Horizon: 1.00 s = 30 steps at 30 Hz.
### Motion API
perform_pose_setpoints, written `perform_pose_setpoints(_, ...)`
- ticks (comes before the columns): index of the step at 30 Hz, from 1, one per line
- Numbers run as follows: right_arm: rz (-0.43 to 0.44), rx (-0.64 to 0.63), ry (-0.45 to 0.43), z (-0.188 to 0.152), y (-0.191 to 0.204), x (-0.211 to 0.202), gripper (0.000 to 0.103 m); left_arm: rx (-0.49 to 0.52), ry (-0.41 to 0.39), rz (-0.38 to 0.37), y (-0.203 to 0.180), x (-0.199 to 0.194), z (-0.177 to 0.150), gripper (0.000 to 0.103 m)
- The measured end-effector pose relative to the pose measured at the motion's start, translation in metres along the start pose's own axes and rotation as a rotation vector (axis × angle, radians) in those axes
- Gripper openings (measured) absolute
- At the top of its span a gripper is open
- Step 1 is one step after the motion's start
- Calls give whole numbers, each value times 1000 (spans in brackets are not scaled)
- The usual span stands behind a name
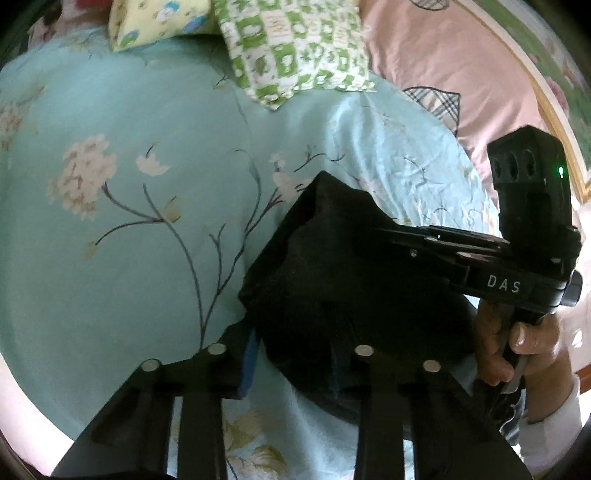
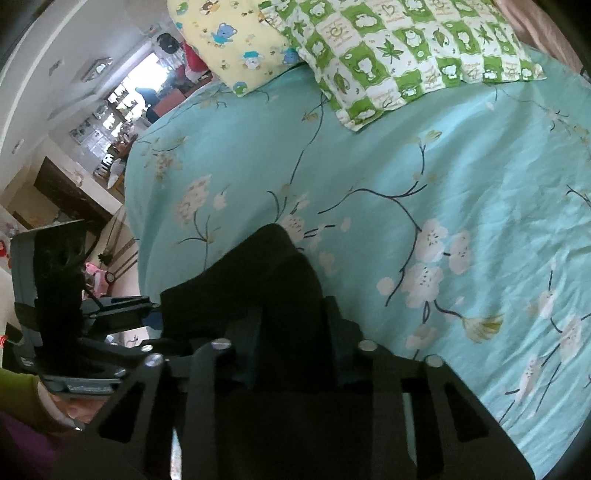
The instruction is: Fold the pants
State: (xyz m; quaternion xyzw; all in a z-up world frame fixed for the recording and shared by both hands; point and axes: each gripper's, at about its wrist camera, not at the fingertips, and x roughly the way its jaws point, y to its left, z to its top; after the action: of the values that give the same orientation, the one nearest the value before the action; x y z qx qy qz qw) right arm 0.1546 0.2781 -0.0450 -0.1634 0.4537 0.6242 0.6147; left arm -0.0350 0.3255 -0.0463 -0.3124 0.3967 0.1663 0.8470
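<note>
Black pants (image 1: 332, 266) lie bunched on a teal floral bedsheet (image 1: 129, 258). In the left wrist view my left gripper (image 1: 295, 354) is shut on the near fold of the cloth, with one blue pad (image 1: 250, 358) showing at its edge and the other hidden under fabric. My right gripper (image 1: 380, 236) reaches in from the right, its tips at the pants' right side, held by a hand (image 1: 517, 343). In the right wrist view the pants (image 2: 258, 280) rise as a dark ridge between the fingers of my right gripper (image 2: 295, 350), which is shut on them. My left gripper (image 2: 147, 306) meets the cloth's left edge.
A green-and-white checked pillow (image 1: 295, 48) and a yellow cartoon pillow (image 1: 155, 18) lie at the head of the bed. A pink quilt (image 1: 443, 66) covers the right side. The bed's left edge (image 2: 129, 221) drops to a cluttered room with a dark desk (image 2: 70, 192).
</note>
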Motion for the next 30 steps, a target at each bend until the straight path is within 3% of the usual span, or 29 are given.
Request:
perform_pose_setpoints(13,11,-6,-150,-13,18,-63,23,91,-104,-45,-49,-53,3,21)
perform_pose_setpoints(21,27,34,-296,-46,20,-133,22,210,-161,-164,-114,-90,-9,21)
perform_pose_setpoints(30,0,91,-434,-100,16,-203,21,352,-162,-274,-194,-112,-41,21)
